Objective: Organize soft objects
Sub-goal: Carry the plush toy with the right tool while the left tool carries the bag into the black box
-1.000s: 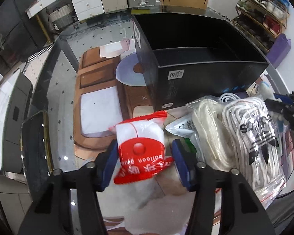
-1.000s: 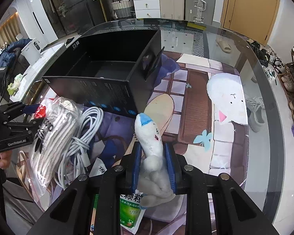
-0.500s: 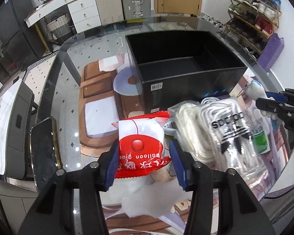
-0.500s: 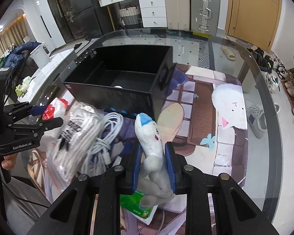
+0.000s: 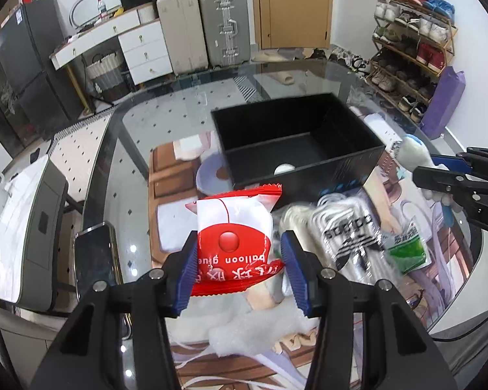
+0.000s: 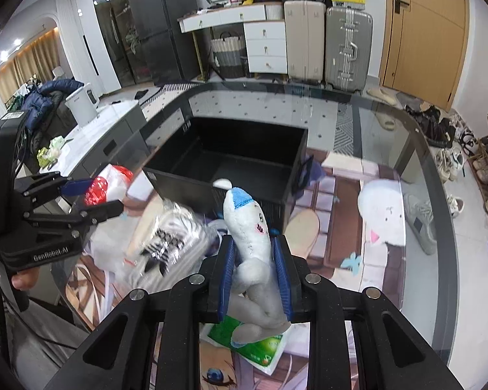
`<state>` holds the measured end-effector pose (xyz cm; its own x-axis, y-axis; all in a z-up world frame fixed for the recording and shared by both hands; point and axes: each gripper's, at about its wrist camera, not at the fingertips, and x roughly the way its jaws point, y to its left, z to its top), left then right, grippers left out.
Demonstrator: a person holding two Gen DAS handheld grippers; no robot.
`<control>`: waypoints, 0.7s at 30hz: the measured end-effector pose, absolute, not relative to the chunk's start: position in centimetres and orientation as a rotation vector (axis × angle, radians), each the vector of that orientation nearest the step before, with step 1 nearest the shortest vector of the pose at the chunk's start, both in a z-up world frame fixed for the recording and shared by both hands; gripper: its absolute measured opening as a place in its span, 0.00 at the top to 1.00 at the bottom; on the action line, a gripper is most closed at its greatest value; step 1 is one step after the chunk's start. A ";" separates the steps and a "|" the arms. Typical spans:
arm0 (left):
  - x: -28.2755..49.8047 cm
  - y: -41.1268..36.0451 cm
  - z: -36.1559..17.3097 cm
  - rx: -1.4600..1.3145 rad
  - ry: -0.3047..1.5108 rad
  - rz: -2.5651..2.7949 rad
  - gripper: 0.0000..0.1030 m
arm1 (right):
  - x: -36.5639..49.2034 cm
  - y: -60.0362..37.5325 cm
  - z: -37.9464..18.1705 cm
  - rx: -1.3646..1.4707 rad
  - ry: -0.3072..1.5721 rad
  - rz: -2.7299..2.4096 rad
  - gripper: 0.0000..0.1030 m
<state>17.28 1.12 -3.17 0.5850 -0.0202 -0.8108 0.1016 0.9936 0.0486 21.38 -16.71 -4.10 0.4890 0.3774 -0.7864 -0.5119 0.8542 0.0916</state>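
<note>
My left gripper (image 5: 239,256) is shut on a red and white balloon glue packet (image 5: 234,227) and holds it above the table, short of the open black box (image 5: 296,149). My right gripper (image 6: 253,260) is shut on a grey plush shark (image 6: 249,227) with a blue nose, held upright in front of the same box (image 6: 227,169). Each gripper shows in the other's view: the right one (image 5: 439,175) with the shark, the left one (image 6: 91,198) with the packet. A small white thing (image 5: 283,169) lies inside the box.
A clear bag of white cord with a black logo (image 5: 348,240) and a green sachet (image 5: 406,250) lie on the glass table. White foam wrap (image 5: 253,328) lies near my left gripper. A phone (image 5: 94,260) lies at the left edge. A white plush (image 6: 380,214) lies right.
Both grippers have risen and pulled back from the table with their objects, so the box looks smaller and its inside shows. Both grips are unchanged.
</note>
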 end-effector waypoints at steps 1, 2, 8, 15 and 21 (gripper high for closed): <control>17.4 0.8 -2.9 0.097 0.933 -0.077 0.52 | 21.5 -16.4 -3.8 -0.163 0.904 0.542 0.76; 17.4 0.6 -2.8 0.099 0.925 -0.081 0.52 | 21.6 -16.2 -3.7 -0.164 0.898 0.541 0.76; 18.4 -0.2 -2.3 0.088 0.900 -0.081 0.52 | 22.4 -14.9 -3.2 -0.169 0.869 0.537 0.76; 20.5 -0.6 -1.6 0.070 0.832 -0.049 0.52 | 23.8 -13.4 -2.9 -0.164 0.833 0.524 0.76; 22.4 -0.9 -2.0 0.033 0.815 -0.047 0.52 | 25.8 -12.7 -3.4 -0.143 0.811 0.491 0.76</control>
<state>22.44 -0.95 -1.97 0.6850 -0.0289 -0.7280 0.0546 0.9984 0.0117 25.78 -12.72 -3.39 0.5843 0.3653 -0.7246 -0.4728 0.8790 0.0619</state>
